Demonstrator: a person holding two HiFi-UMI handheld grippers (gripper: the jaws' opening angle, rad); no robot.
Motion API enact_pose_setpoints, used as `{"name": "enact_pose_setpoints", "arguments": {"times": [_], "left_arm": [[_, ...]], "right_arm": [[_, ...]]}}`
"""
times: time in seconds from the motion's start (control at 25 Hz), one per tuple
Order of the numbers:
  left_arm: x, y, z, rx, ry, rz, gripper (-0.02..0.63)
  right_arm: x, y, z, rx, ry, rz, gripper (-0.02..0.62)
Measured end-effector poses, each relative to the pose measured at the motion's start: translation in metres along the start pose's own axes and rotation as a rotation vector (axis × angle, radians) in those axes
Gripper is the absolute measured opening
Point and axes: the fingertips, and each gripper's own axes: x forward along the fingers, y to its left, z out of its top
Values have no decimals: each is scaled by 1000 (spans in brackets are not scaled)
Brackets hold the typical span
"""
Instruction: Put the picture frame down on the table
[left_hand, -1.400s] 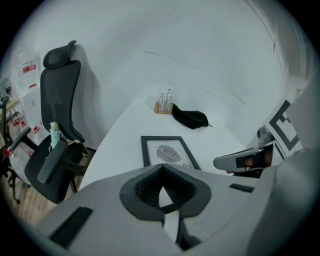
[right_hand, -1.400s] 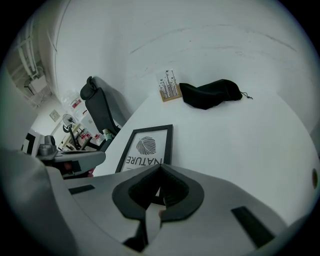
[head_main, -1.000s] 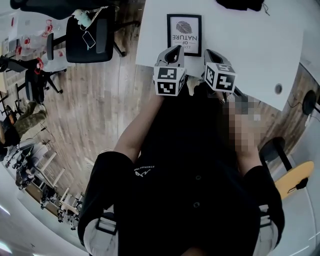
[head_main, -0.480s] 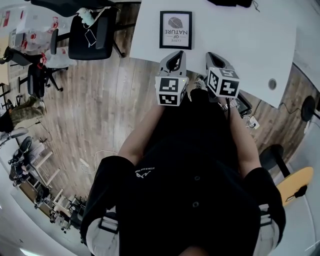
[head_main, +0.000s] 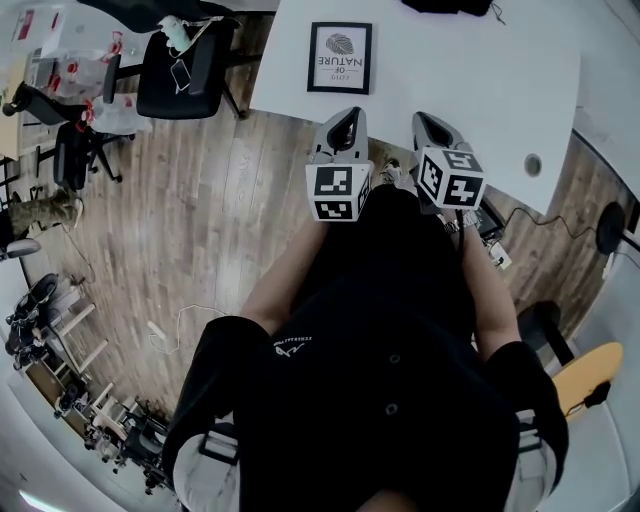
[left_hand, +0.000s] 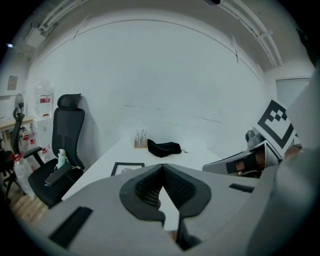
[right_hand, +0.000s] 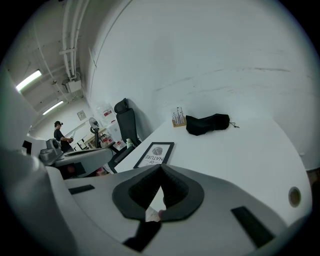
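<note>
- White bench lies ahead of both tools. The picture frame rests flat on it, face up, with a black border and pale print, close to the bench edge nearest the grippers.
- Left hand-held gripper: jaws together, nothing between them. The frame sits ahead of its tips, a little to the left, clear of them with no contact.
- Right hand-held gripper: jaws together as well, nothing held. The frame lies ahead and to its left, apart from it.
- The two grippers are side by side and near each other. Their tips are at about the near edge of the bench, and their marker cubes are toward the person's body.
- Past the frame, well away from either gripper, a black pouch lies with a small wooden stand just beside it, at the wall end of the bench.
- Round cable hole in the bench top, off to the right of the right gripper.
- Black office chair stands left of the left gripper on the wood floor, next to the bench.
</note>
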Motion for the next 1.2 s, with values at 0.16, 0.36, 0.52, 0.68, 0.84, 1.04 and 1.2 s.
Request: {"name": "enact_pose_setpoints", "arguments": {"times": [0.16,0.36,0.52,0.68,0.84,1.04,1.2], "left_arm": [[-8,-12,7,18,-29,0,6],[-15,-28,22,48,-62,-8,6],[-24,-36,45,59,-101,-6,6],[-35,-45,68,58,-149,-6,6],[-48,-52,94,88,-195,14,6],[-58,-60,118,90,-243,22,6],[-63,-66,135,101,-269,24,6]], "right_arm": [[-15,-4,2,-13,-30,8,-2],[-38,-10,12,-23,-73,6,-2],[-58,-8,31,-32,-133,11,-2],[-78,-3,54,-63,-206,23,-2],[-99,4,77,-102,-274,28,-2],[-125,11,104,-137,-359,36,-2],[-147,14,125,-150,-431,39,-2]]}}
